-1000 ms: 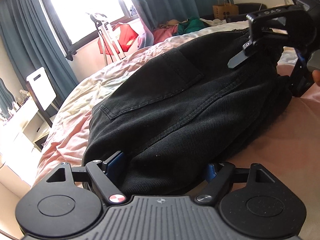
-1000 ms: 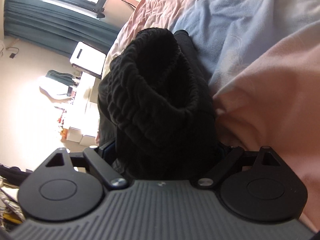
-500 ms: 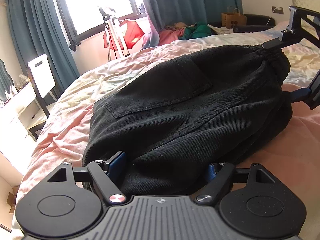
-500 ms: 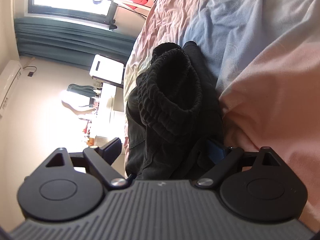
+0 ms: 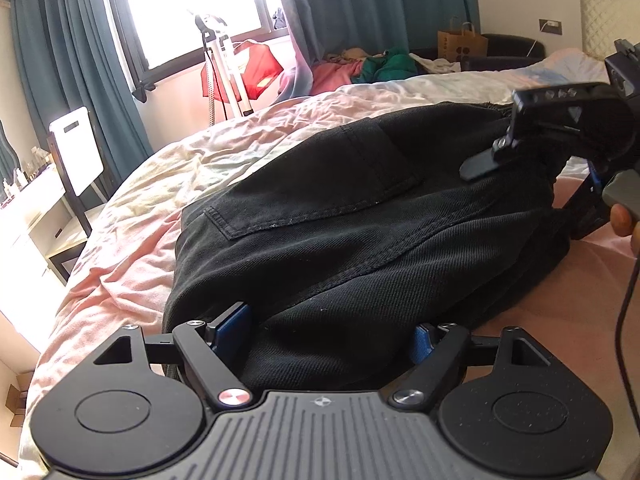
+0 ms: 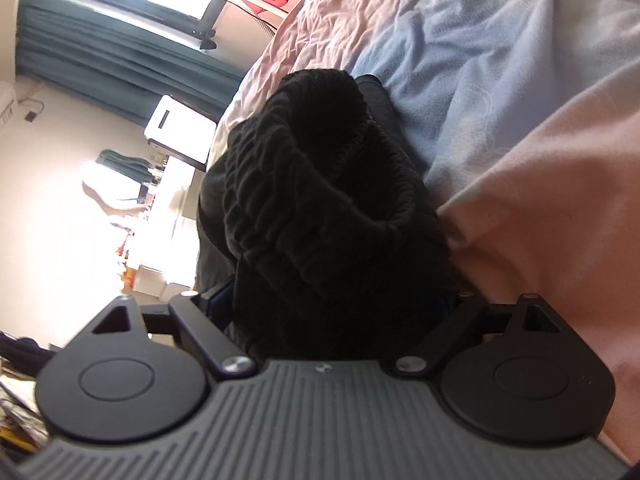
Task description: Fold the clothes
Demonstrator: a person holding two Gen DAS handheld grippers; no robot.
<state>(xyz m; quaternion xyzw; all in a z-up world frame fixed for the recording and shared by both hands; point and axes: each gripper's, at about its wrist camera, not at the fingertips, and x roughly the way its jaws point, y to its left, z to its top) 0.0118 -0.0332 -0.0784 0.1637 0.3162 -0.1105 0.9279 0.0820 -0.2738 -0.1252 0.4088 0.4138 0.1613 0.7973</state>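
1. Half a second before, the right tongs (image 6: 340,304) stood apart beside the waistband; now they had closed in on the bunched elastic end of the black trousers (image 5: 360,216), though the cloth hid the pads, so a firm clamp was likely but not certain.
2. The left tongs (image 5: 332,332) stayed clamped on the opposite folded edge.
3. With both ends held, the bundle, lying on the bed (image 5: 132,240), seemed ready for another fold or a lift.
4. A paper bag (image 5: 460,44) stood far behind; its contents could not be seen.
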